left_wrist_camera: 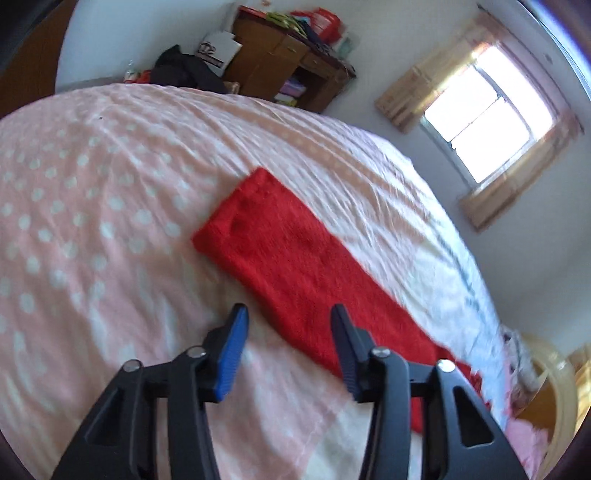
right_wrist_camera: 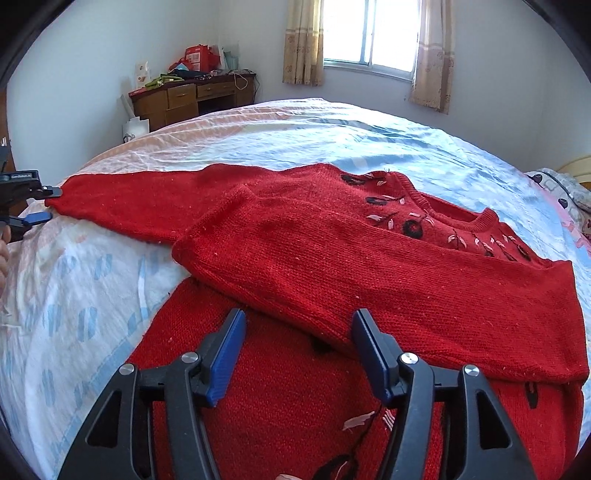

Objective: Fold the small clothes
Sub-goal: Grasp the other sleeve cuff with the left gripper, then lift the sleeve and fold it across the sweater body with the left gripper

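Observation:
A red knit sweater (right_wrist_camera: 295,406) with black and pink embroidery lies face up on the bed. One sleeve (right_wrist_camera: 369,280) is folded across the chest. The other sleeve (right_wrist_camera: 147,195) stretches flat toward the left. My right gripper (right_wrist_camera: 299,314) hovers open over the sweater's body, just short of the folded sleeve, with nothing between its pads. In the right wrist view my left gripper (right_wrist_camera: 46,206) shows at the far left, next to the stretched sleeve's cuff. My left gripper (left_wrist_camera: 289,308) stands open above that sleeve (left_wrist_camera: 280,251); its right finger overlaps the sleeve's near edge, and nothing is pinched.
The bed sheet (left_wrist_camera: 92,221) is pink with white dots on one side and blue-patterned (right_wrist_camera: 74,295) on the other. A wooden desk (right_wrist_camera: 184,98) with clutter stands against the far wall. A curtained window (right_wrist_camera: 369,33) is behind the bed. Pillows (right_wrist_camera: 565,195) lie at the right.

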